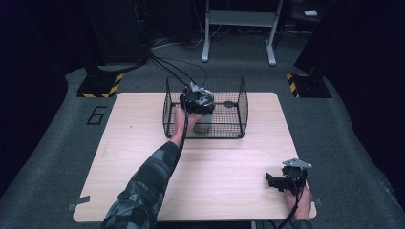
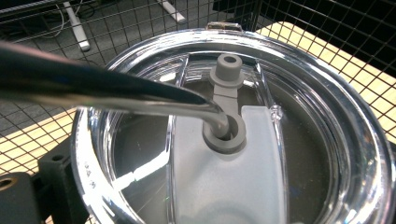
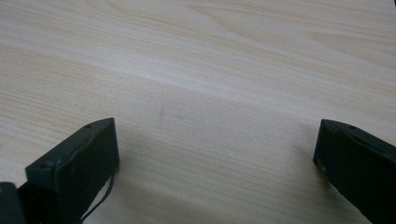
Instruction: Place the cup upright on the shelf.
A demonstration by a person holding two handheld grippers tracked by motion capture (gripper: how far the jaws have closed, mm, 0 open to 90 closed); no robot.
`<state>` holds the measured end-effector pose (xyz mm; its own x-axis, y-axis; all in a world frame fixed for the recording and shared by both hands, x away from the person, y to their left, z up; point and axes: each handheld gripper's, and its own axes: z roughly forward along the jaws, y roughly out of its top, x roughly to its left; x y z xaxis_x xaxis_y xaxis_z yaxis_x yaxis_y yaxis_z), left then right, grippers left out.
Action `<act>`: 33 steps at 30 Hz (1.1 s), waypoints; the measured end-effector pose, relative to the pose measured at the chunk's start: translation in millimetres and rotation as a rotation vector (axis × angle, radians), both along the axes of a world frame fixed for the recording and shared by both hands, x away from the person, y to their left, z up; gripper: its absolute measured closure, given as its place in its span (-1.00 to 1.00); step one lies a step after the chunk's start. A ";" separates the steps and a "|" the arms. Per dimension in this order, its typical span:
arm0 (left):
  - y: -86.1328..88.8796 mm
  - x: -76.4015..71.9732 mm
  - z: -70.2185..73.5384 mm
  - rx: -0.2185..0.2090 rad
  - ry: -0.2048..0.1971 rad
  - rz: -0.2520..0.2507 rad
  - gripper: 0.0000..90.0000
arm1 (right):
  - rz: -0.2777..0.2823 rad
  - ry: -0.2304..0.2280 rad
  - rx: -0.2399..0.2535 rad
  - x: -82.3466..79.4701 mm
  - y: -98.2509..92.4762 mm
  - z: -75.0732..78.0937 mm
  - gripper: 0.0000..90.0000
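- The left tongs (image 1: 197, 101) are reached into the black wire basket (image 1: 242, 102), which stands on the wooden counter (image 1: 143, 143) toward 12 o'clock in the high view.
- Directly under them, inside the basket, stands a grey tumbler (image 1: 203, 125).
- In the left gripper view the tumbler's clear lid (image 2: 327, 140) sits very close, with a grey grommet (image 2: 224, 135) near its centre and a bent metal straw (image 2: 116, 91) passing into it, running off toward 9 o'clock.
- One black jaw shows at 7 o'clock beside the lid's rim; I cannot tell whether the left tongs are closed on the tumbler.
- The right tongs (image 1: 282, 182) rest low over the counter at 4 o'clock, well apart from the basket.
- In the right gripper view their jaws stand wide apart with bare wood between them, holding nothing.
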<state>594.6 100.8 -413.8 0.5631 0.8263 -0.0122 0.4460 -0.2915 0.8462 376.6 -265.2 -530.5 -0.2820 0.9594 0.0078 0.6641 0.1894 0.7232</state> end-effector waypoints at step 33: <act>19.6 -26.4 19.7 0.006 0.004 -0.037 -1.00 | 0.000 0.001 0.000 0.0 -0.1 0.0 -1.00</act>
